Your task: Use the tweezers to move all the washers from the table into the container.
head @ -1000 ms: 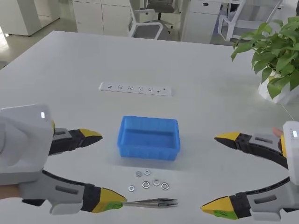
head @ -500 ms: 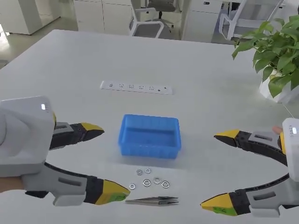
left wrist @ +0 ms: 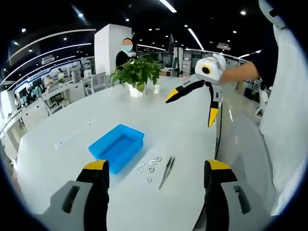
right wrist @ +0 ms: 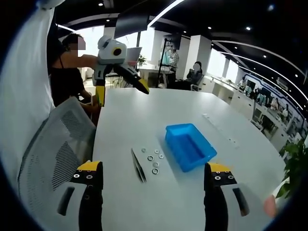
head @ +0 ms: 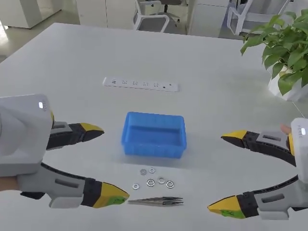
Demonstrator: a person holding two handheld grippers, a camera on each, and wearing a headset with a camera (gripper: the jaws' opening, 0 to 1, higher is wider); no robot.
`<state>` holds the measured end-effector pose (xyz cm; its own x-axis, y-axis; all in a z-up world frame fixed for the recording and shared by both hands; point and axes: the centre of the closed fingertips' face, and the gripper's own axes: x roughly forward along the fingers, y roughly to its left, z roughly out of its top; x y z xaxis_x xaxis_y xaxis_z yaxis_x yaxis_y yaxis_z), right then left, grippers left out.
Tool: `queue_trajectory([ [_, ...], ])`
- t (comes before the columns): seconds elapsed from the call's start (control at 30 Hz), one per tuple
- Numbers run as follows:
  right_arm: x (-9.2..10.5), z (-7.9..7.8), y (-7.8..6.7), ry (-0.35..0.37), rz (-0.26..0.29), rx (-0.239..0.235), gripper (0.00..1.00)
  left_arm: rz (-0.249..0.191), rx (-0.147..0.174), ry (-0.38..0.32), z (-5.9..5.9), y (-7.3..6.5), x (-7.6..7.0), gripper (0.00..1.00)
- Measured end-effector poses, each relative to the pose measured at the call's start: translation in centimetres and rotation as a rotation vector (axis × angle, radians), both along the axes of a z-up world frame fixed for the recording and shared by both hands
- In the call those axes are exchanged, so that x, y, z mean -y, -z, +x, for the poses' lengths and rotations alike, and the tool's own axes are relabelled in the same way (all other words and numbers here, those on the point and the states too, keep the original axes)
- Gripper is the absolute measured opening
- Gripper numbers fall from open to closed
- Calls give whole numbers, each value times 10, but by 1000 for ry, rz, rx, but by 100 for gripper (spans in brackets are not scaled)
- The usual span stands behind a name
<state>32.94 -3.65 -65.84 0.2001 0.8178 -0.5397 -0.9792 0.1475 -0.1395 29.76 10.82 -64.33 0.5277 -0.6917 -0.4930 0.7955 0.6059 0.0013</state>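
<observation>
A blue container [head: 154,134] [left wrist: 117,147] [right wrist: 189,146] sits mid-table. Several steel washers [head: 153,180] [left wrist: 149,168] [right wrist: 153,158] lie scattered just in front of it. Metal tweezers [head: 156,201] [left wrist: 166,172] [right wrist: 138,165] lie flat on the table below the washers. My left gripper [head: 98,162] [left wrist: 157,171] stands open at the left, its lower fingertip close to the tweezers' left end without touching. My right gripper [head: 230,172] [right wrist: 149,171] stands open at the right, apart from everything. Both hold nothing.
A white power strip [head: 140,84] lies behind the container. A potted plant [head: 284,48] stands at the far right. Office chairs [head: 150,9] stand beyond the table's far edge. A mesh chair [right wrist: 53,159] is close behind the near edge.
The head view has tilted a little, so everything sits slightly lower in the frame. Both grippers stay open in much the same place beside the tweezers and washers.
</observation>
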Motion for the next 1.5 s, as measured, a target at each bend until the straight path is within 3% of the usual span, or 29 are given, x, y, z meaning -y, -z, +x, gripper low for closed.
queue_trajectory([
  [0.33,2,9,12,11,-41,-2,86,-11,-27,-12,3,14,-6,86],
  [0.5,0,14,19,15,-52,-6,86,15,-42,-25,8,29,-10,88],
  [0.6,-1,16,24,20,-58,-11,85,-39,-44,-37,10,27,-7,89],
  [0.67,-3,15,29,18,-58,-28,83,-20,-38,-34,12,33,-6,89],
  [0.77,-8,10,41,1,-75,-56,78,5,-67,-15,11,47,-5,84],
  [0.87,-18,7,51,-55,-85,-5,74,14,-65,2,11,56,1,82],
  [0.9,-19,6,55,-56,-86,-17,74,2,-63,10,11,56,4,82],
  [0.97,-23,5,63,-46,-104,-56,74,-12,-93,20,9,62,8,80],
  [1.2,-35,1,75,-62,-75,-82,63,13,-115,50,7,82,14,70],
  [1.27,-38,-2,81,-72,-78,-95,59,58,-101,51,9,92,10,66],
  [1.4,-44,-8,93,-90,-91,-132,57,38,-114,72,7,101,15,58],
  [1.5,-48,-10,100,-102,-100,-136,53,56,-123,77,8,107,16,57],
])
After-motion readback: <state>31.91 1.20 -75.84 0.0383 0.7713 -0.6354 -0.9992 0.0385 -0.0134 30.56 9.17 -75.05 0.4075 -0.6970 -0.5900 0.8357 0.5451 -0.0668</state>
